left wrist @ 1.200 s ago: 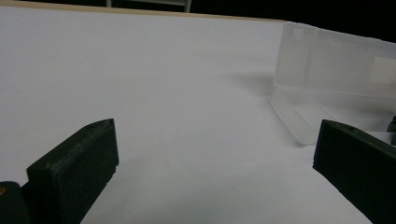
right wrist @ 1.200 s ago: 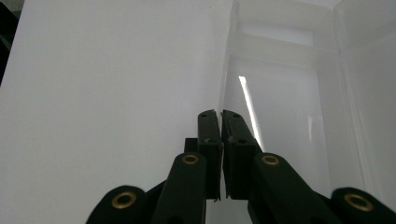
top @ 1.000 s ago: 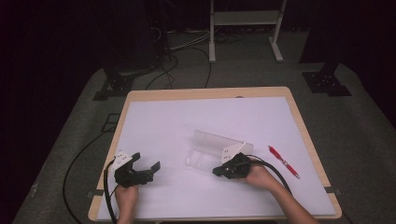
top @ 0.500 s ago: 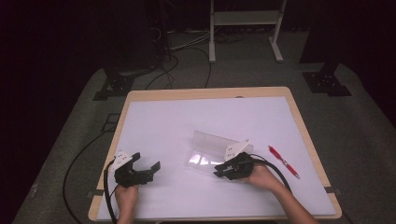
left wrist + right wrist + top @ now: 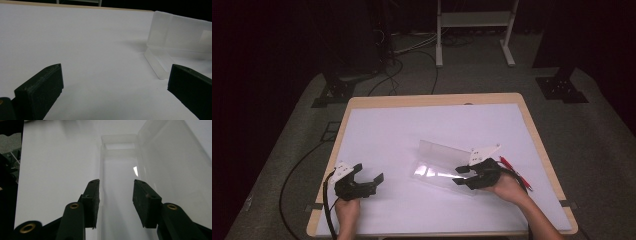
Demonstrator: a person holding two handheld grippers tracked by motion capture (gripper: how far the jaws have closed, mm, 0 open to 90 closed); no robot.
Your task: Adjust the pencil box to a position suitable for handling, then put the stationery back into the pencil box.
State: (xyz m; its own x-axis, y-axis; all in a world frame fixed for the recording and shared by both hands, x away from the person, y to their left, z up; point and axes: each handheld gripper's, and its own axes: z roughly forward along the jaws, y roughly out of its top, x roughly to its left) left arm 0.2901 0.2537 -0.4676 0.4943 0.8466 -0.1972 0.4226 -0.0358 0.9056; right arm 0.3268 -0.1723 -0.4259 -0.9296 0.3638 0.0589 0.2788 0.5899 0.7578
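I can read no text, label, brand, number or sign anywhere here. The clear plastic case (image 5: 439,167) in front of me carries no lettering I can make out, and the white tabletop (image 5: 412,130) is plain. The red pen (image 5: 512,170) is too small to show any print.

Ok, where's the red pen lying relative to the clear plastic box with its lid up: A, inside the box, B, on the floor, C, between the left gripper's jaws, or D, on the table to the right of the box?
D: in the high view the red pen lies on the white table, right of the clear plastic box and outside it.
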